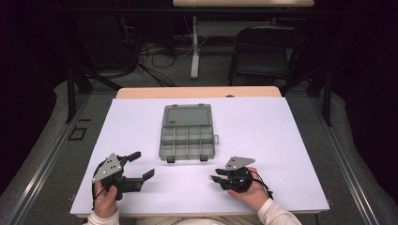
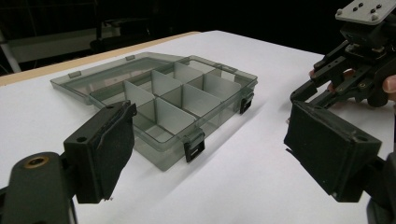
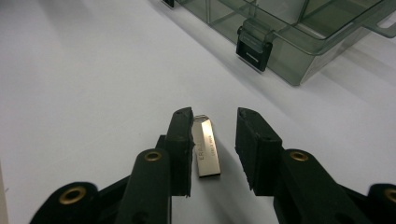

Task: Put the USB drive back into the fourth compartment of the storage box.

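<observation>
Right gripper point(image 3: 212, 135) low over white table point(image 1: 281, 140), jaws straddling silver USB stick point(image 3: 207, 147). Stick lies flat on table, touching one pad, gap to other, so not yet clamped; jaws narrowed, likely lining up for pinch across its thin sides.

Left gripper point(image 1: 141, 165) at 7 o'clock on table, jaws spread wide, nothing between, parked clear.

Compartment box point(image 1: 187, 136) at 12 o'clock from both hands, lid folded back flat, latches facing person; cells bare, probably ready to take stick.
</observation>
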`<state>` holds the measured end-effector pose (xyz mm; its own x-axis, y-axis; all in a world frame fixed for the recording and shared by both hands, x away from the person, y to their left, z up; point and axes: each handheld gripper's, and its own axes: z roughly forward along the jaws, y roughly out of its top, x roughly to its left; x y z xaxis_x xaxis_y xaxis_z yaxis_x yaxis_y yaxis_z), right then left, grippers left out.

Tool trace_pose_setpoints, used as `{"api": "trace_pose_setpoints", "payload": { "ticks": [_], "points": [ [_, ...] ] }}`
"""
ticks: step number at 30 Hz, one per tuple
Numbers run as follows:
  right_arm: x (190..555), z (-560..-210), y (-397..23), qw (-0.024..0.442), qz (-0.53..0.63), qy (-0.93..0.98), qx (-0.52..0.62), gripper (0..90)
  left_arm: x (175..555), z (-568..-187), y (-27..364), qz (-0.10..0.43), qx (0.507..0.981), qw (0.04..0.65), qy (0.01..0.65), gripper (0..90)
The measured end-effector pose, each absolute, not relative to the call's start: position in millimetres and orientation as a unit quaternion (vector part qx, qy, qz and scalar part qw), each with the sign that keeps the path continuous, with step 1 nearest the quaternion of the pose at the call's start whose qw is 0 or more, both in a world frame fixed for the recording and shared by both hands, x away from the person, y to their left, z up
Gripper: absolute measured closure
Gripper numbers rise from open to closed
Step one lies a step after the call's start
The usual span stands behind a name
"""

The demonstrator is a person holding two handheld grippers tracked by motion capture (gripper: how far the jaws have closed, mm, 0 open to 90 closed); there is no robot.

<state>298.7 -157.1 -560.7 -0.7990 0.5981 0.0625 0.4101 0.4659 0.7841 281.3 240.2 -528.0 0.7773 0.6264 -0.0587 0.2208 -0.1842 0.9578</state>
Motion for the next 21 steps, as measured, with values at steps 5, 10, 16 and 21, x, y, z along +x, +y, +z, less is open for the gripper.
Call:
{"api": "trace_pose_setpoints", "payload": {
  "ticks": [5, 10, 16, 21],
  "points": [
    [300.7, -561.9, -155.0, 0.105, 0.421, 0.851, 0.295, 69.4, 281.6, -528.7, 239.4, 0.176, 0.749, 0.573, 0.283, 15.6],
    [302.0, -562.8, -151.2, 0.104, 0.420, 0.854, 0.289, 70.7, 281.5, -528.7, 239.5, 0.176, 0.749, 0.572, 0.283, 15.6],
    [302.2, -563.3, -151.3, 0.102, 0.415, 0.856, 0.292, 72.9, 281.6, -528.7, 239.9, 0.175, 0.749, 0.572, 0.284, 15.6],
    [302.6, -564.7, -150.7, 0.097, 0.407, 0.860, 0.291, 73.6, 281.6, -528.8, 239.6, 0.175, 0.750, 0.572, 0.283, 15.6]
  ]
}}
